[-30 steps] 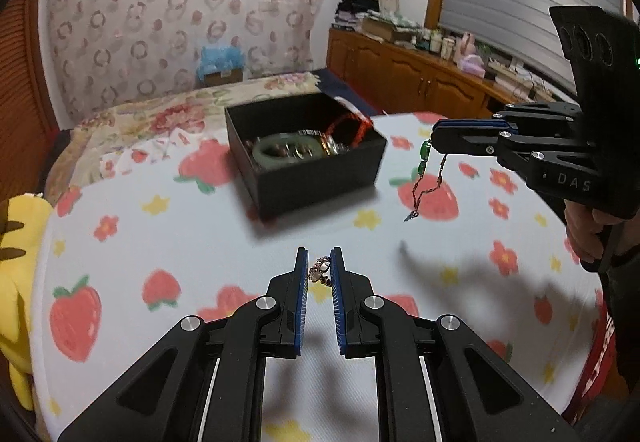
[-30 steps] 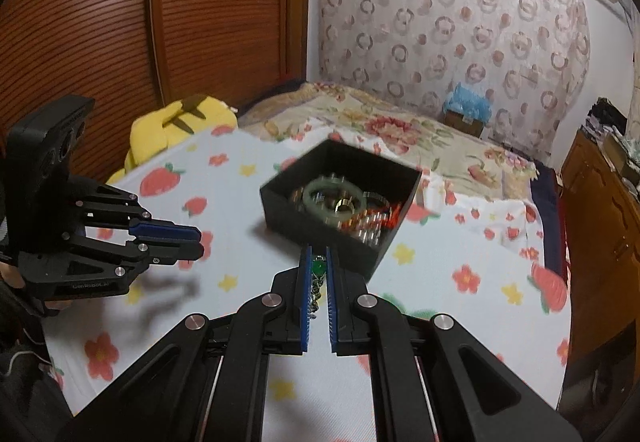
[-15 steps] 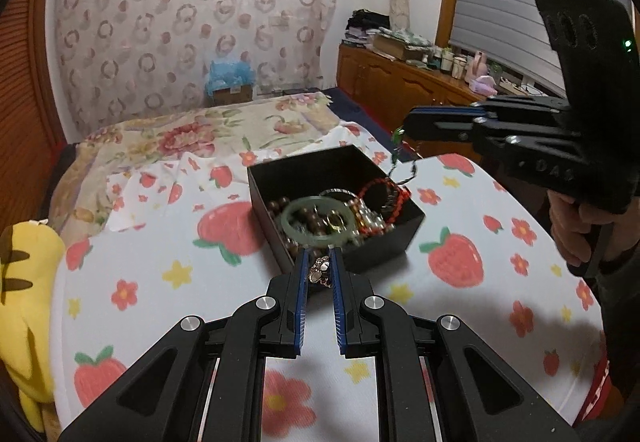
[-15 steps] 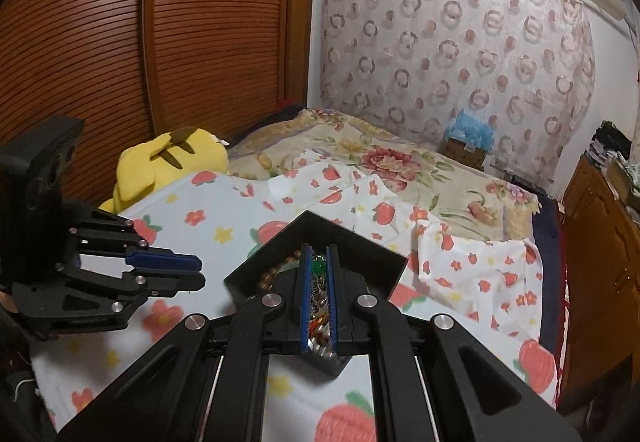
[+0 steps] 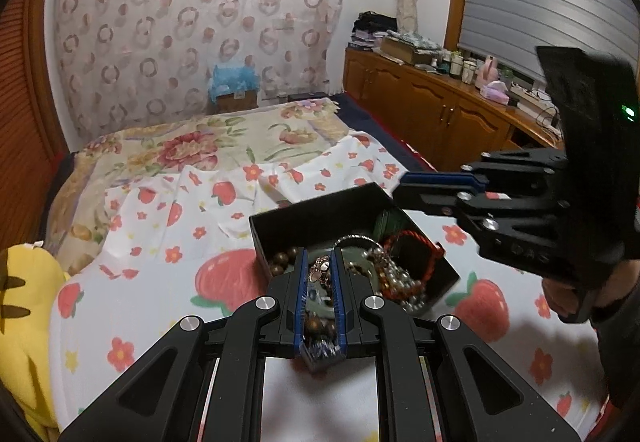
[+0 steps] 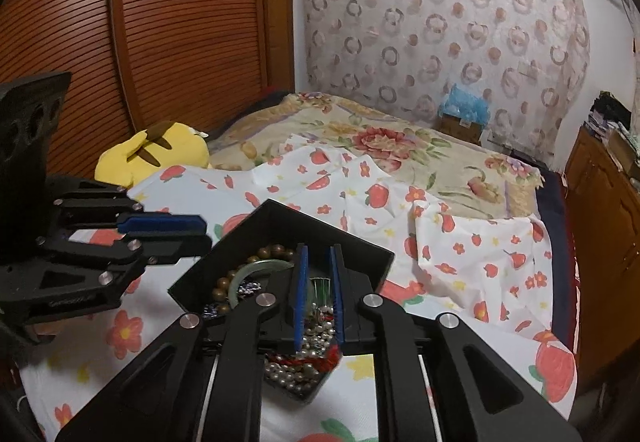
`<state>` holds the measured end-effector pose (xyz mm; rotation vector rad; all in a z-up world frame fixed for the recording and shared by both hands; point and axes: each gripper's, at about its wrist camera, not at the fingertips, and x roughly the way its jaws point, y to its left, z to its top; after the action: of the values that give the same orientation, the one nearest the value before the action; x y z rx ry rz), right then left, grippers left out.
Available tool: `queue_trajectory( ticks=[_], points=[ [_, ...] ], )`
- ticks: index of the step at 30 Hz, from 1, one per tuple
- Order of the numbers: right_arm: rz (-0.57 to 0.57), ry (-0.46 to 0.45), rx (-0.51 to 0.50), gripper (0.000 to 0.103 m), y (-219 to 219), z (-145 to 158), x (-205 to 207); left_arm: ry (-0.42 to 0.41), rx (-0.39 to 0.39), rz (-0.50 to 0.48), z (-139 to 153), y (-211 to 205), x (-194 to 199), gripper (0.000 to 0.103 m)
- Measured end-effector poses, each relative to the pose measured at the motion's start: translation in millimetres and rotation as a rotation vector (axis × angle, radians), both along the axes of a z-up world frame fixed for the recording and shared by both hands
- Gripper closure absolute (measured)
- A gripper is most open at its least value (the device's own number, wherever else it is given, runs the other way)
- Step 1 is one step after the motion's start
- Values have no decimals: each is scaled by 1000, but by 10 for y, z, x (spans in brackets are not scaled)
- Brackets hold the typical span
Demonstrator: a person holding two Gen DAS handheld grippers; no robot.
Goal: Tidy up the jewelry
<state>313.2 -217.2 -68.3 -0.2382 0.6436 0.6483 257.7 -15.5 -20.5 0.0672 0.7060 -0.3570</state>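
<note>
A black open box full of jewelry sits on the strawberry-print cloth; it also shows in the right wrist view. My left gripper hangs over the box, shut on a small rose-gold piece. My right gripper is over the box with its fingers slightly apart and nothing between them; the green-pendant chain lies in the box below. In the box I see a jade bangle, brown beads, pearls and a red cord bracelet.
The cloth-covered table stands against a bed with a floral cover. A yellow plush toy lies at the table's left edge. Wooden cabinets run along the right wall.
Both grippers moved in over the box. My right gripper opened and the green-pendant chain dropped into the box. My left gripper still holds the rose-gold piece.
</note>
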Motion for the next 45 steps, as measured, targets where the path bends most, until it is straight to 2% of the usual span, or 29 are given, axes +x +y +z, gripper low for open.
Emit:
queue_trajectory(
  ticks=[13,21,22,23,25,27,29,30,31,33,35,37,39,45],
  points=[
    [-66,7,8,89,-317,-75,-58,34,19,26,-161,-148,444,93],
    [-103,24,15,89,-482,-172,-45,20,27,48,-159,-231,614,91],
    [-104,26,14,89,-488,-184,-37,19,27,59,-163,-230,628,82],
    [-105,26,13,89,-493,-190,-34,15,27,66,-160,-222,630,68],
    [-107,26,14,89,-502,-197,-34,1,27,75,-156,-215,603,60],
    [-113,24,18,89,-511,-209,-31,-4,32,81,-153,-204,568,58],
    [-121,23,19,89,-508,-212,-29,-12,27,95,-140,-171,517,43],
    [-129,21,19,87,-511,-218,-31,-21,24,104,-127,-149,483,41],
    [-136,18,20,85,-501,-218,-38,-26,22,110,-119,-138,456,36],
    [-151,11,23,72,-510,-218,-54,-38,24,132,-94,-92,393,26],
    [-169,7,26,64,-518,-212,-65,-54,31,153,-67,-56,330,15],
    [-194,0,34,49,-536,-204,-78,-67,41,173,-43,-27,270,10],
    [-218,-12,42,32,-549,-192,-110,-79,56,187,-12,-6,210,8],
    [-269,-47,35,4,-539,-152,-244,-83,84,226,23,56,-6,8]
  ],
)
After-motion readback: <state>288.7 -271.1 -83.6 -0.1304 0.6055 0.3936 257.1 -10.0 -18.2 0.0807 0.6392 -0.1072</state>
